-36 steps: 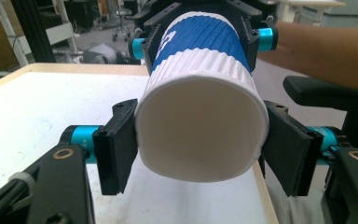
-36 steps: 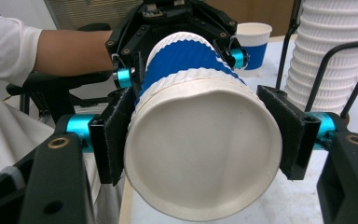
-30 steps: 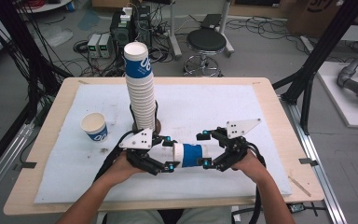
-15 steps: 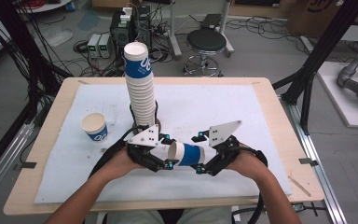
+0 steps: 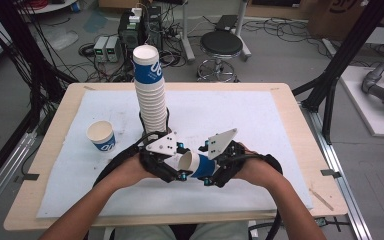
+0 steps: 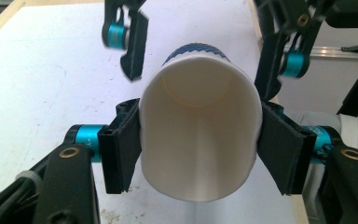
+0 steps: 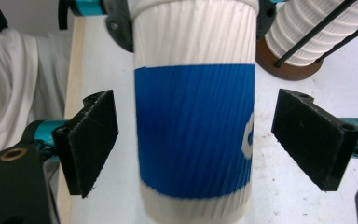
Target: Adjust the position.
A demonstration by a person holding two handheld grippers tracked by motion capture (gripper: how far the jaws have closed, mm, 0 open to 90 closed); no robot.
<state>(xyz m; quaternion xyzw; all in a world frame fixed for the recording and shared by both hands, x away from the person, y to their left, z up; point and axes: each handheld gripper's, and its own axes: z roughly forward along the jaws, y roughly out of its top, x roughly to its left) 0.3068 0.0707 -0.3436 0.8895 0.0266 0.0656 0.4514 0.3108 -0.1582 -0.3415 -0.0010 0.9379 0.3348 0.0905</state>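
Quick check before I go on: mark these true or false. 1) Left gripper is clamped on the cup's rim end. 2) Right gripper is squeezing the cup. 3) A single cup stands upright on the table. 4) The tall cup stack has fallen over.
1) True: the left gripper pads press the white-and-blue paper cup out of round.
2) False: the right gripper jaws stand apart from it on both sides.
3) True: a lone paper cup stands left of the stack.
4) False: the tall cup stack stands upright.

High view: overhead, facing twelve o'clock, distant. Gripper views: close, opposed, sharing the ribbed blue-banded white paper cup.
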